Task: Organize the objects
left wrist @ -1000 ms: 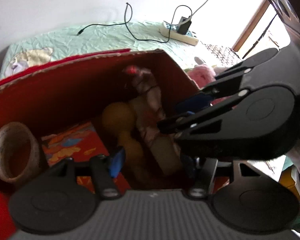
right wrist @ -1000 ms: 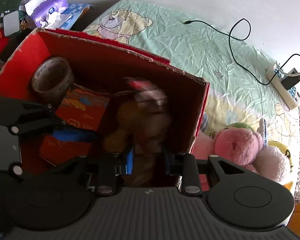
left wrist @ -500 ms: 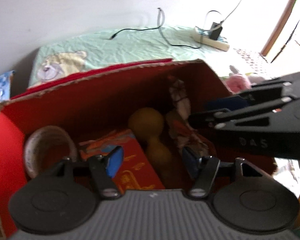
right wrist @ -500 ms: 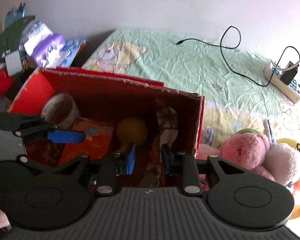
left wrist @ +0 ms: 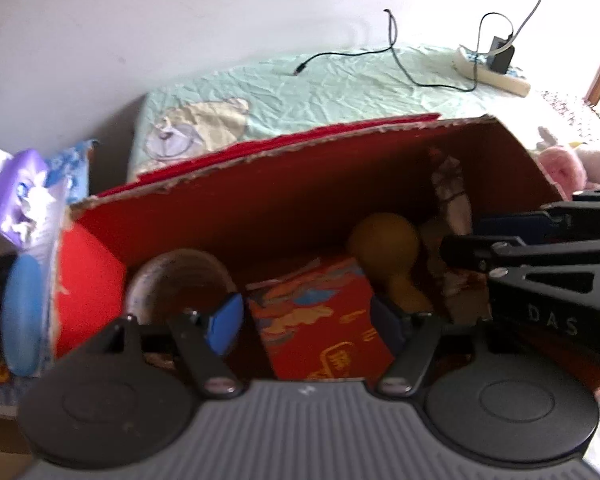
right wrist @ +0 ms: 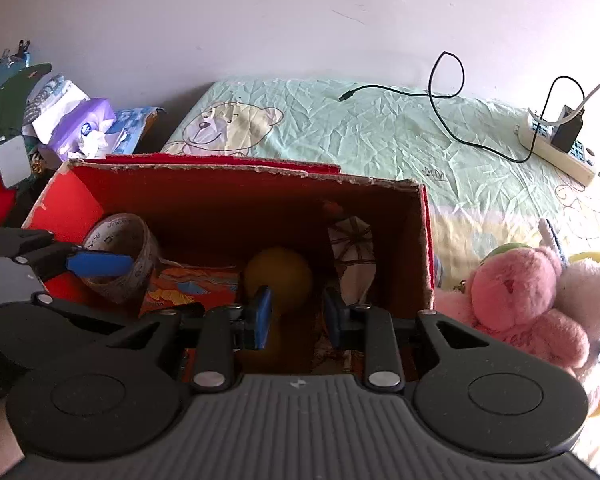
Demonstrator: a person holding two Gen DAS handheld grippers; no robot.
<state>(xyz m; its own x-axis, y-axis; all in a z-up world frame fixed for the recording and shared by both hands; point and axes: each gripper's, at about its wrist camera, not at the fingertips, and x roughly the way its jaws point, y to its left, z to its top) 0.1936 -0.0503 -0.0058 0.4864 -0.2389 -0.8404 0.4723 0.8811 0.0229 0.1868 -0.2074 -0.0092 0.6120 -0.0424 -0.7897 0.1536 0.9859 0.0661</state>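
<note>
Red cardboard surrounds most of what we see: an open box [right wrist: 236, 196] sits on a mint-green bedsheet [right wrist: 380, 128] printed with a bear. Inside it, at the left end, we find a roll of clear tape [right wrist: 118, 256] standing on edge; next to it lies a red packet with orange patterns [left wrist: 320, 316], then a yellow gourd-shaped toy [right wrist: 278, 276], and at the right end a white-and-brown wrapped figure [right wrist: 352, 264] leaning against the far wall.

Our left gripper [left wrist: 304, 316] hovers above the near edge of the box with its jaws spread wide on either side of the red packet, gripping nothing. Our right gripper [right wrist: 298, 314] is likewise parted and holds nothing, its blue pads framing the yellow toy.

Right of the box we see a pink plush toy [right wrist: 516, 300] lying on the sheet. Farther off, a white power strip [right wrist: 556, 152] with a black cable [right wrist: 444, 92] rests on the bed, and tissue packs [right wrist: 80, 128] are piled at the far left.
</note>
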